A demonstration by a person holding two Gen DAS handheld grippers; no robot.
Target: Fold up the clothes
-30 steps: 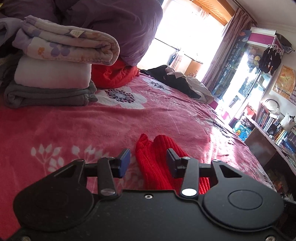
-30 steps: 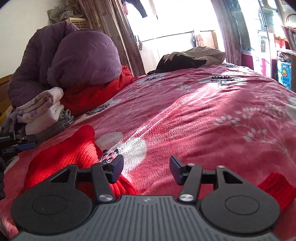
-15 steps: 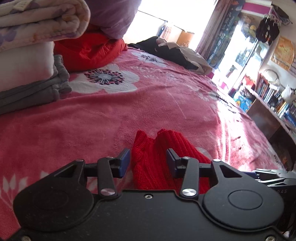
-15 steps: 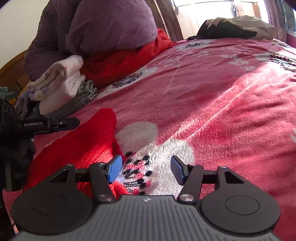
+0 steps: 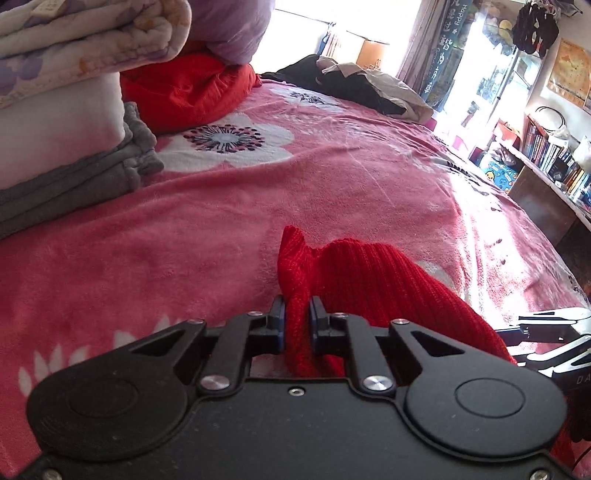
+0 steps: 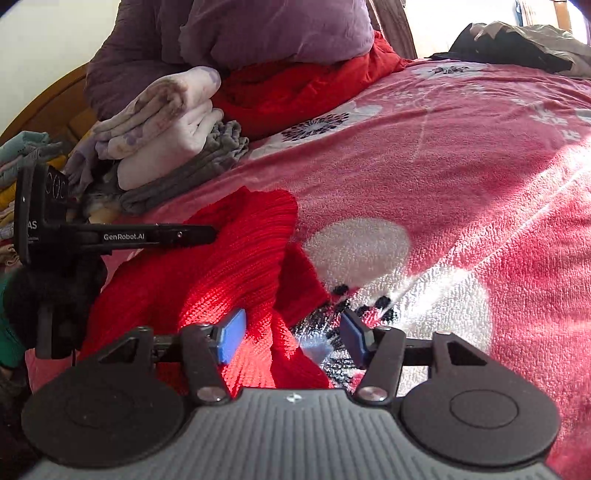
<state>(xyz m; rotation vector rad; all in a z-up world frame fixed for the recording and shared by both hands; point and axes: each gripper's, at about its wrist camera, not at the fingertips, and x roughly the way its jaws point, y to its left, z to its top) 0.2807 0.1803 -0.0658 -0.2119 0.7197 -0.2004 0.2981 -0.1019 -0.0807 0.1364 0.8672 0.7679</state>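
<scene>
A red knit garment (image 5: 362, 273) lies crumpled on the pink flowered bedspread (image 5: 184, 221). My left gripper (image 5: 297, 314) is closing, and its blue pads pinch an upright fold of the knit. The right wrist view shows the same garment (image 6: 229, 266) spread to the left, with the left gripper (image 6: 207, 234) reaching onto it from the side. My right gripper (image 6: 291, 332) hovers over the garment's near edge. Its jaws are closing but still stand apart; a flap of red knit lies between them, untouched by the pads.
A stack of folded blankets (image 5: 55, 92) on grey cloth sits at the back left, beside a red cloth heap (image 5: 192, 88) and a purple duvet (image 6: 273, 29). Dark clothes (image 5: 351, 81) lie at the far end. A bookshelf (image 5: 554, 155) runs along the right.
The left jaws have closed from wide apart onto the fold of red knit. The right gripper has moved left onto the garment's edge, and its jaws have narrowed a little.
</scene>
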